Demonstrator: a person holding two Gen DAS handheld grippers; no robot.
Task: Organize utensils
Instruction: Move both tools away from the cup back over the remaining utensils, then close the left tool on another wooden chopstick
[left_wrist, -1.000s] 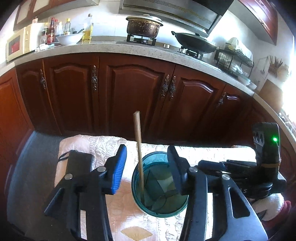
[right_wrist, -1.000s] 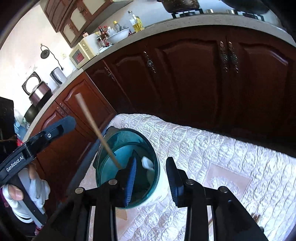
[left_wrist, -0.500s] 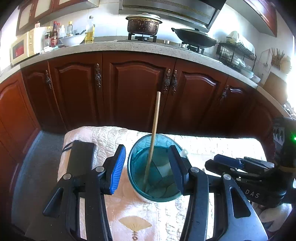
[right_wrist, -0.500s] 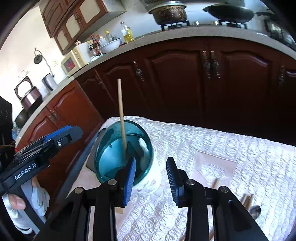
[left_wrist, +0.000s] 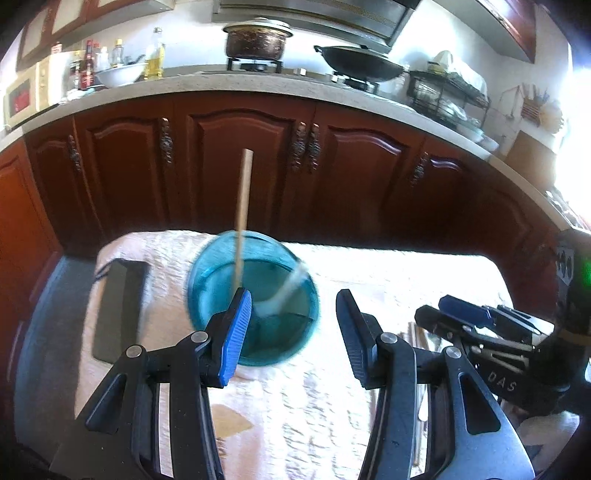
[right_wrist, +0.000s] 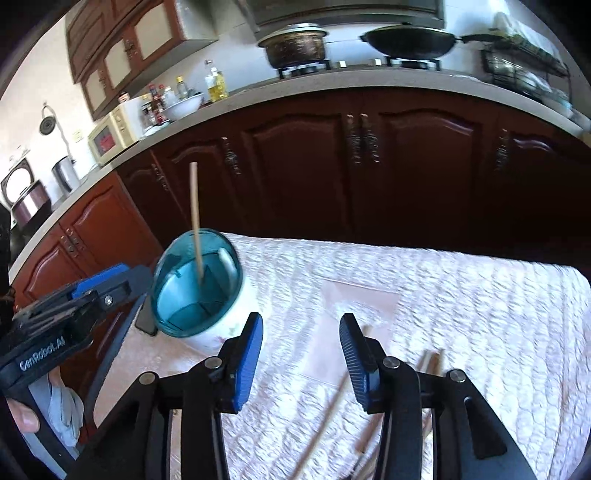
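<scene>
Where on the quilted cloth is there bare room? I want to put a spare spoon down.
The far right of the quilted cloth, behind the loose chopsticks, is bare. So is the strip between the utensil holder and that side. It is crowded near the holder, by the black case.

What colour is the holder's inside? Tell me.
Teal blue inside the holder, white outside; clearest in the right wrist view.

dark wood cabinets (left_wrist: 243, 166) | stone counter (left_wrist: 184, 88) | bright daylight right
</scene>
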